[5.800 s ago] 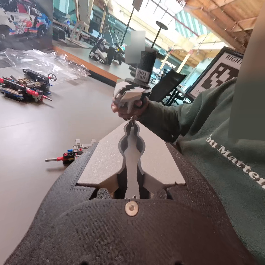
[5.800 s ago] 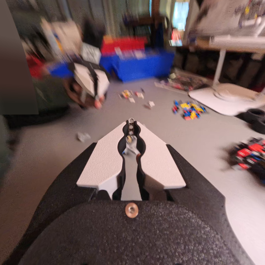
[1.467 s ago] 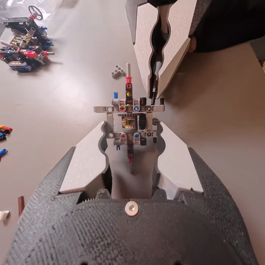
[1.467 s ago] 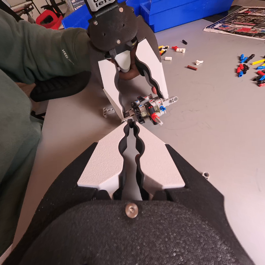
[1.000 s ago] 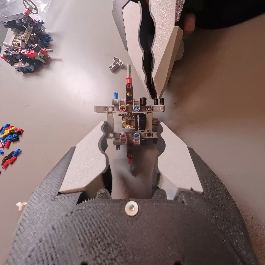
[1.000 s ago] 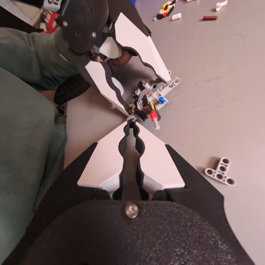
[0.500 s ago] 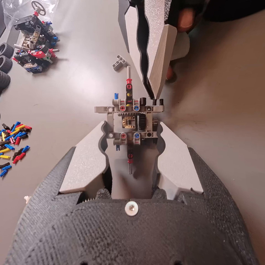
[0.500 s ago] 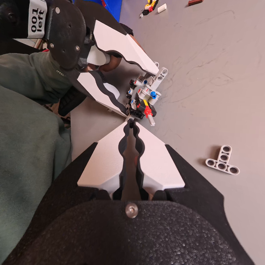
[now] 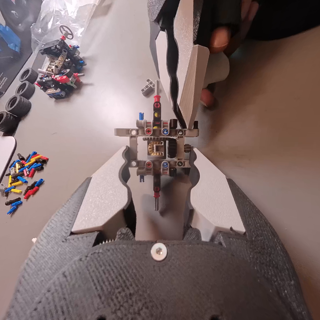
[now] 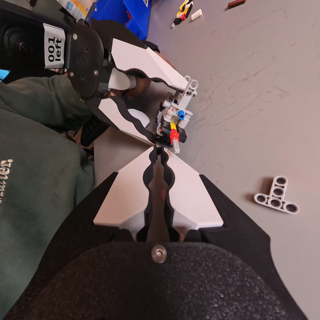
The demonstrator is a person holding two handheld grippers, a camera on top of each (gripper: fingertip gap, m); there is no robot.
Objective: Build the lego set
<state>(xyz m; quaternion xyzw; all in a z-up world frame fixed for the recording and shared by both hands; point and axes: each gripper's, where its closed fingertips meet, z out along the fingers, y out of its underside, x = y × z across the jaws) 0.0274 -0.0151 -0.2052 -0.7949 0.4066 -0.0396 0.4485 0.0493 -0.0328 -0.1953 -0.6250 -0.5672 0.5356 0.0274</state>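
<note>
My left gripper (image 9: 159, 150) is shut on a small grey beam frame with gears (image 9: 156, 149), its pads pressed against the frame's two sides just above the table. The frame carries red and blue pins, a tan gear, a black gear and a long axle. It also shows in the right wrist view (image 10: 174, 114), clamped between the left gripper's white fingers (image 10: 138, 119). My right gripper (image 10: 157, 149) is shut on a small black pin (image 10: 157, 150) at its tips. Those tips touch the right end of the frame's far beam (image 9: 187, 131).
A grey T-shaped beam (image 10: 275, 197) lies loose on the grey table, also in the left wrist view (image 9: 148, 84). A pile of coloured pins (image 9: 22, 174), black tyres (image 9: 19, 97) and a part-built chassis (image 9: 58, 76) lie left. Blue bins (image 10: 131, 13) stand behind. Only a small space, under 4 cm, lies between the two pairs of fingers.
My right gripper has swung round and tilted while its tips stay at the beam's right end. My left gripper keeps the frame still. Earlier both grippers were off the table.
</note>
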